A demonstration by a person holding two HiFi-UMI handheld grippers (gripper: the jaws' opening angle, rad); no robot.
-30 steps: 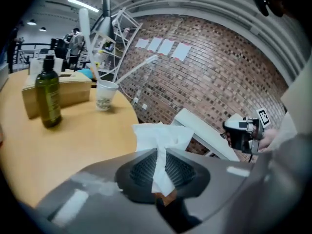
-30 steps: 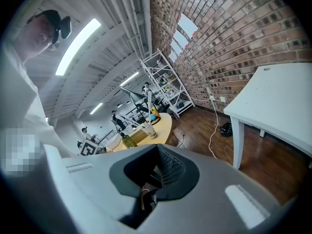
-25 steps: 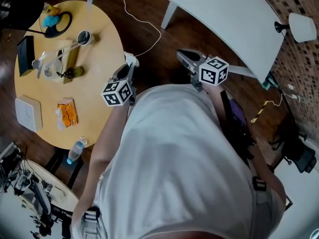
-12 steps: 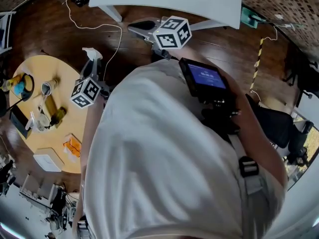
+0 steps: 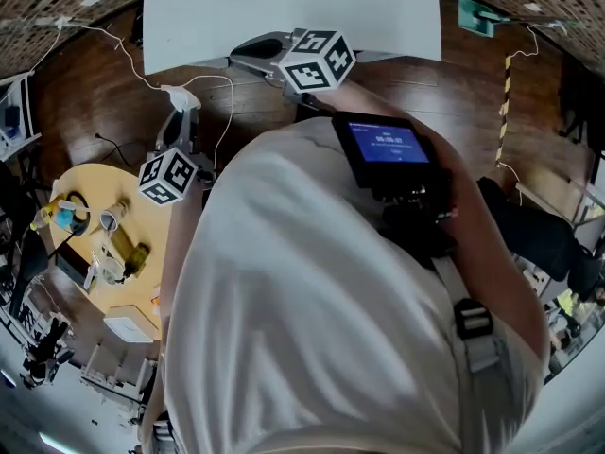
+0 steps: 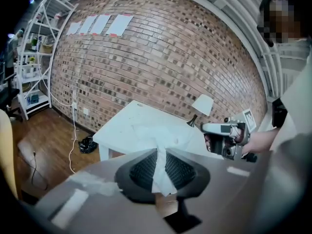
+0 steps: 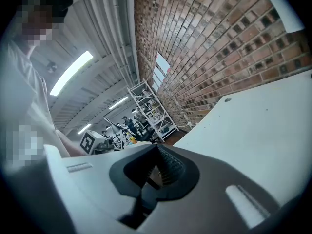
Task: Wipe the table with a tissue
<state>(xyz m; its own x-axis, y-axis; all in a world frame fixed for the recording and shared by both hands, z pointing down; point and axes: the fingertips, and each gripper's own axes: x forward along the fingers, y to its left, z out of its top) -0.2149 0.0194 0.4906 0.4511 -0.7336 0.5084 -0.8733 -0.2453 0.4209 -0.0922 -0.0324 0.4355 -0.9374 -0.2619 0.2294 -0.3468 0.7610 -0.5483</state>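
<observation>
- L gripper (image 6: 160,152): clenched on a crumpled white paper tissue (image 6: 159,177). The strip runs btwn the black ribbed pads, and its loose end fans out past the tips.
- Head view: the L gripper (image 5: 180,112) is in the air over the dark wood floor (image 5: 76,112). The tissue (image 5: 178,91) is a white tuft at its tip, touching no bench.
- R gripper (image 7: 157,147): jaws together, nothing btwn them. In head view the R gripper (image 5: 238,49) shows at the near edge of the white rectangular bench (image 5: 293,8), w/ the bench top (image 7: 263,126) just beside it.
- From the L gripper the white bench (image 6: 122,128) lies ahead, beyond the tissue. A white shaded lamp (image 6: 202,104) stands at its far side and a red brick wall (image 6: 161,48) is behind.
- Round yellow wooden bench (image 5: 118,183), cluttered w/ small items, sits at lower left of head view, well apart from the tissue.
- Person's white shirt (image 5: 302,329) fills mid head view, w/ a black device (image 5: 383,145) showing a lit blue screen on the chest.
</observation>
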